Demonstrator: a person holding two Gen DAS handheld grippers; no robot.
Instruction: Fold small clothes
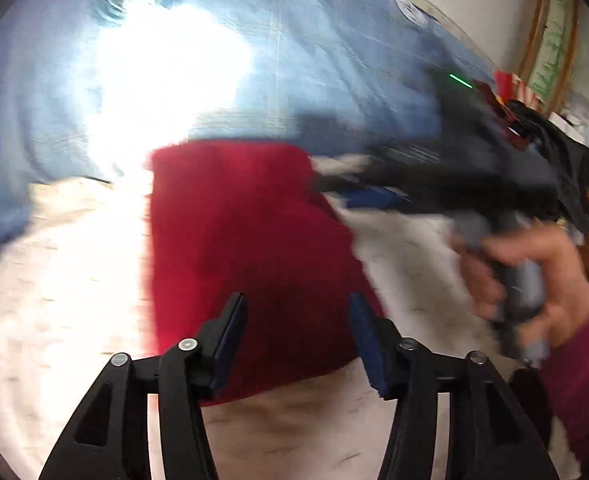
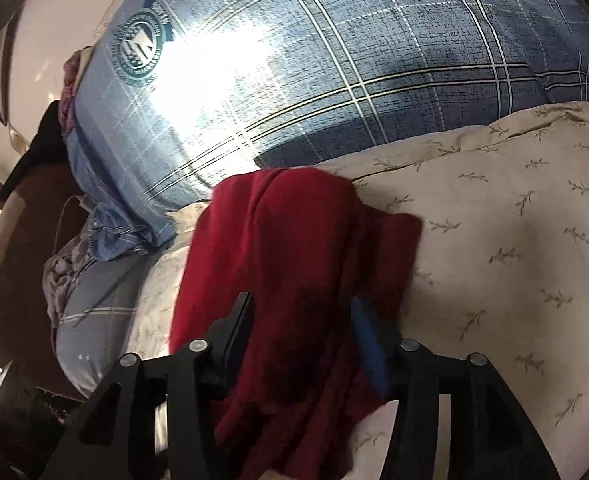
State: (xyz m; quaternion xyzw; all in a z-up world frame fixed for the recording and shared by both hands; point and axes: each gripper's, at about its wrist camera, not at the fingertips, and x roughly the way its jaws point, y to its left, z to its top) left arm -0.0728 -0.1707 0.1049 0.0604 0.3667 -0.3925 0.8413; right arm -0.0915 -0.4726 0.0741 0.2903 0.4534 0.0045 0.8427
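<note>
Red garment [image 2: 294, 280] lies folded on the cream leaf-print sheet [image 2: 514, 260], long axis running 6 to 12 o'clock in both wrist views, far end at the blue plaid pillow [image 2: 334, 60]. Open sheet extends toward 3 o'clock. Left gripper [image 1: 298, 320] is partly open above the near edge, pads clear. Right gripper [image 2: 302, 320] is partly open; cloth lies between its jaws, unclamped.

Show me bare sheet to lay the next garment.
Free: cream leaf-print sheet right of the dark red fleece garment, below the blue plaid pillow. Crowded: left of the garment, rumpled grey-blue bedding.
</note>
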